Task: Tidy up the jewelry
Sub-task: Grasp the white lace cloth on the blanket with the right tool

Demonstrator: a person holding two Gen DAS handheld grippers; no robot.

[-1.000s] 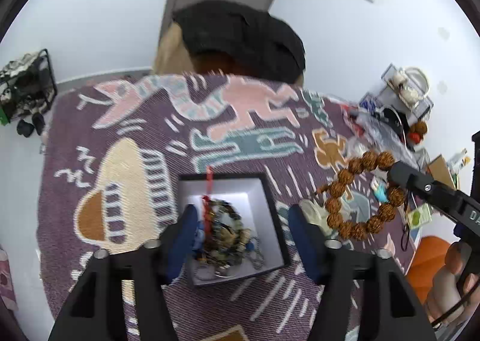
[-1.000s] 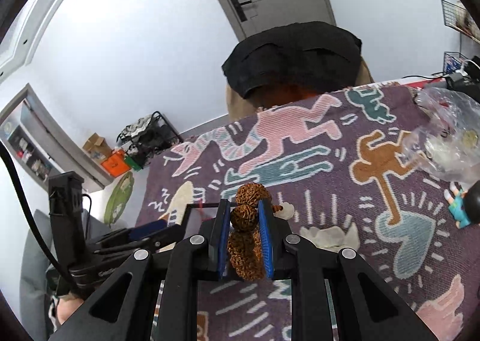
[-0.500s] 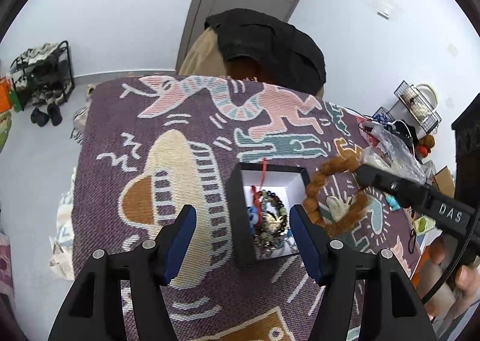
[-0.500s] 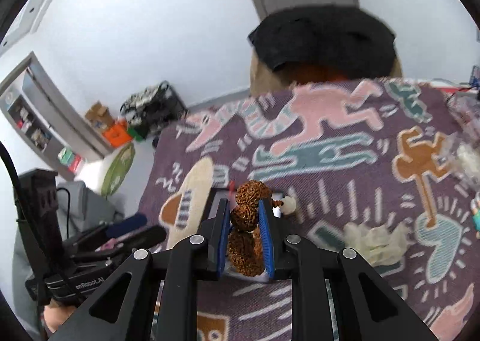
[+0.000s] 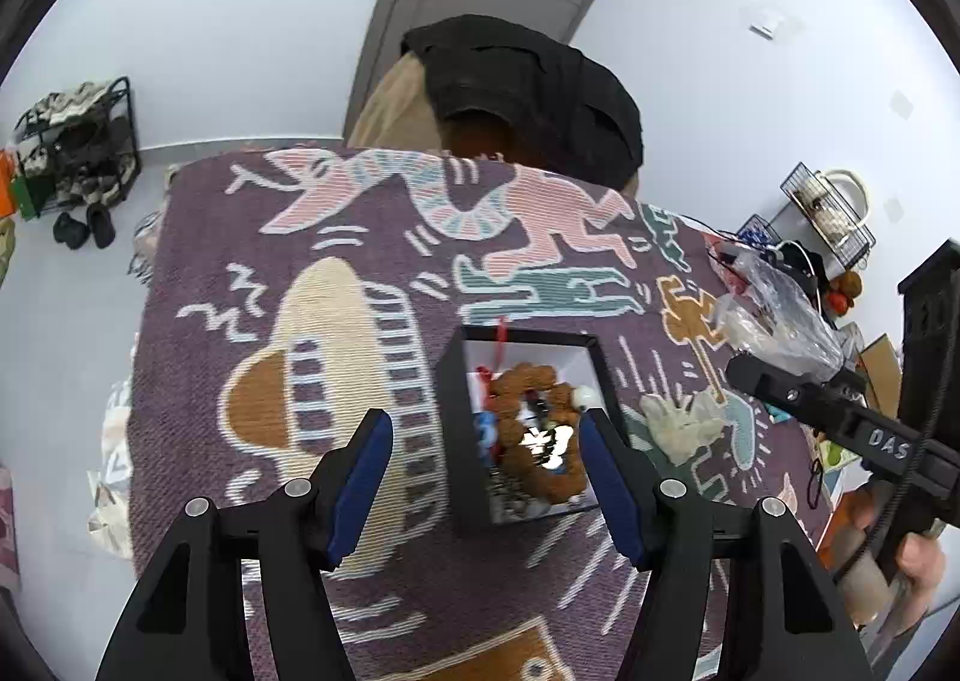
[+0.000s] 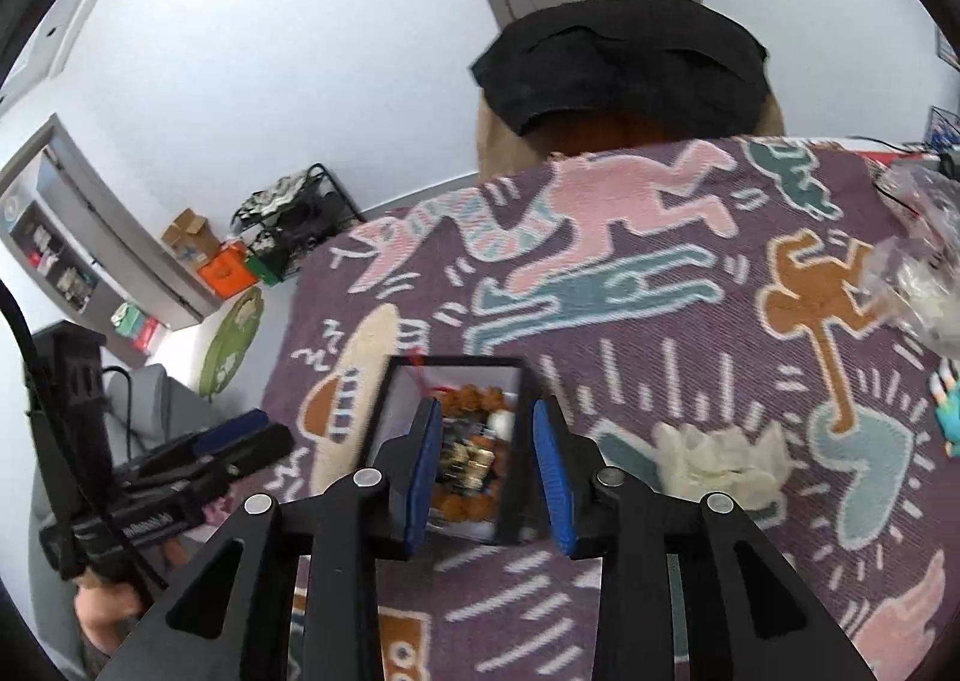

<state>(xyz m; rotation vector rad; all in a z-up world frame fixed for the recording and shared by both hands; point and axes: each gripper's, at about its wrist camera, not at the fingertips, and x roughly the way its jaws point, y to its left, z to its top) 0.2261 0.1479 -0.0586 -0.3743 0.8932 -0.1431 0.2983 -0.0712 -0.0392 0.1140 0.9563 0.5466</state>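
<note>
A black box with a white inside (image 5: 456,411) sits on the patterned purple cloth. A brown bead bracelet (image 5: 540,477) lies in it on top of other jewelry, with a red cord at the far end. My left gripper (image 5: 483,477) is open and empty, just in front of the box. My right gripper (image 6: 489,465) is open and empty above the box (image 6: 513,441); the bracelet (image 6: 474,399) shows between its fingers. The right gripper's body also shows in the left wrist view (image 5: 840,417).
A crumpled white tissue (image 5: 678,423) lies right of the box. A clear plastic bag (image 5: 774,315) and small clutter lie at the table's right edge. A chair with a black garment (image 5: 522,93) stands behind the table. The cloth (image 5: 300,261) covers the table.
My right gripper opened and let go of the brown bracelet, which now lies in the box. The left gripper shifted so the box sits between its fingers.
</note>
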